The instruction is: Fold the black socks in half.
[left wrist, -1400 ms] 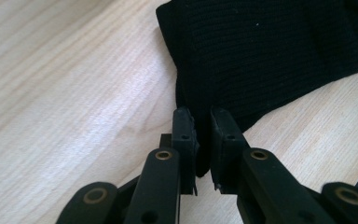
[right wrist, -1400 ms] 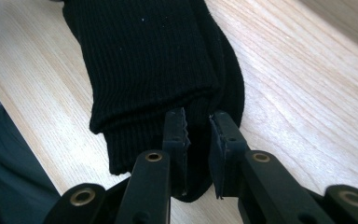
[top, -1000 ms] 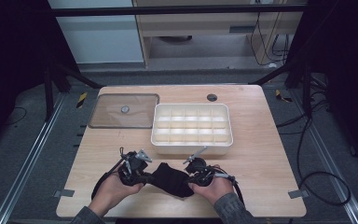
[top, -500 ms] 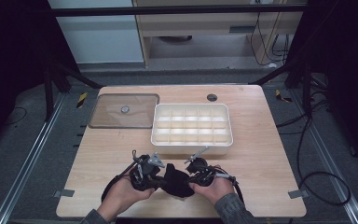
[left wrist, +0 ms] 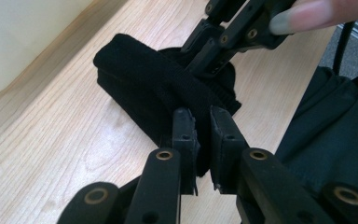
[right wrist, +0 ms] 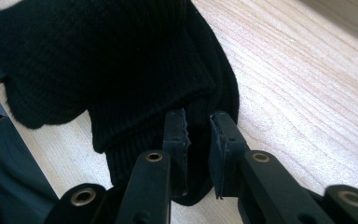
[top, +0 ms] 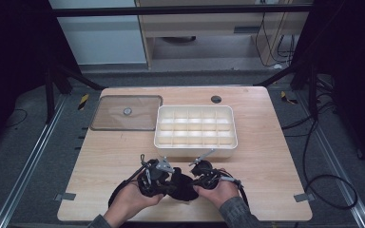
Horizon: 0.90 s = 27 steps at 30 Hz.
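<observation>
You've got the black knit sock (top: 181,184) pinched from both ends right now. The left gripper (left wrist: 201,140) has its fingers (left wrist: 184,135) clamped on a fold of the fabric, and the right gripper (right wrist: 198,140) has its fingers (right wrist: 176,135) nipping the ribbed cuff edge, with a bit of a gap between them that the cloth fills. The sock sits bunched between the two sets of fingers, low over the bench (top: 275,156), right in front of your hands.

Looks to me like you're mid-fold or mid-roll, bundling the thing up so it fits a compartment. Next move, I'd guess, is to tuck that cuff over the bundle so it holds together, then let one side go and carry it with the other. Keep the pinch on the cuff firm, since knit like this will slip and unroll the second you slack off.

Containers: the white divided tray (top: 196,145) sits just beyond the fingers, and every compartment I can make out is bare. Its clear lid (top: 142,114) lies flat on the bench beside it, off to the far left of the left fingers, with nothing on it except its little knob.
</observation>
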Motion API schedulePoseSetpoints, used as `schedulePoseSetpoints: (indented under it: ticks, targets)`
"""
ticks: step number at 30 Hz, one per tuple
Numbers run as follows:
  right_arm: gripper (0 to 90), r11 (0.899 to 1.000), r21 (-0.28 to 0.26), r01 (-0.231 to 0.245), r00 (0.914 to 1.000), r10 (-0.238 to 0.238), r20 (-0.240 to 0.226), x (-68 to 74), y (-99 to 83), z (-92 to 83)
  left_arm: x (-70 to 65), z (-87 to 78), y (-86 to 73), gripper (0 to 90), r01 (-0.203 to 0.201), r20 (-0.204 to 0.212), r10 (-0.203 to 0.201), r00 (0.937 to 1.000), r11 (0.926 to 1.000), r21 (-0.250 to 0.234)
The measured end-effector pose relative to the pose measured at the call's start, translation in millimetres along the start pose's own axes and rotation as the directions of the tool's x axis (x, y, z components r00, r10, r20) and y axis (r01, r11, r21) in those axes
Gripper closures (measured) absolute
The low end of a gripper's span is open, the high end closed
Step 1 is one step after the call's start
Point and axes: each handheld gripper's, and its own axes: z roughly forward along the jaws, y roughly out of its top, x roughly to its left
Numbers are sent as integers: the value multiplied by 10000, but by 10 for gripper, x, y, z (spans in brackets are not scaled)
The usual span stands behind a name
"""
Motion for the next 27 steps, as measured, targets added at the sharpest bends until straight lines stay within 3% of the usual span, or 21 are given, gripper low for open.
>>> schedulePoseSetpoints:
  ticks: [9,17,27]
  targets:
    - [769,9997,-164,-178,9997,175,-139,-28,-24,3,-98,111,28,817,-202,202,201,9996,9998,75]
    - [607,9984,-548,-156,9998,161,79,-50,-60,-117,-149,262,25,817,-413,356,398,9986,9983,422]
    - [652,9975,-685,-151,9997,164,180,-127,-149,-314,-201,381,86,816,-535,472,503,9976,9962,690]
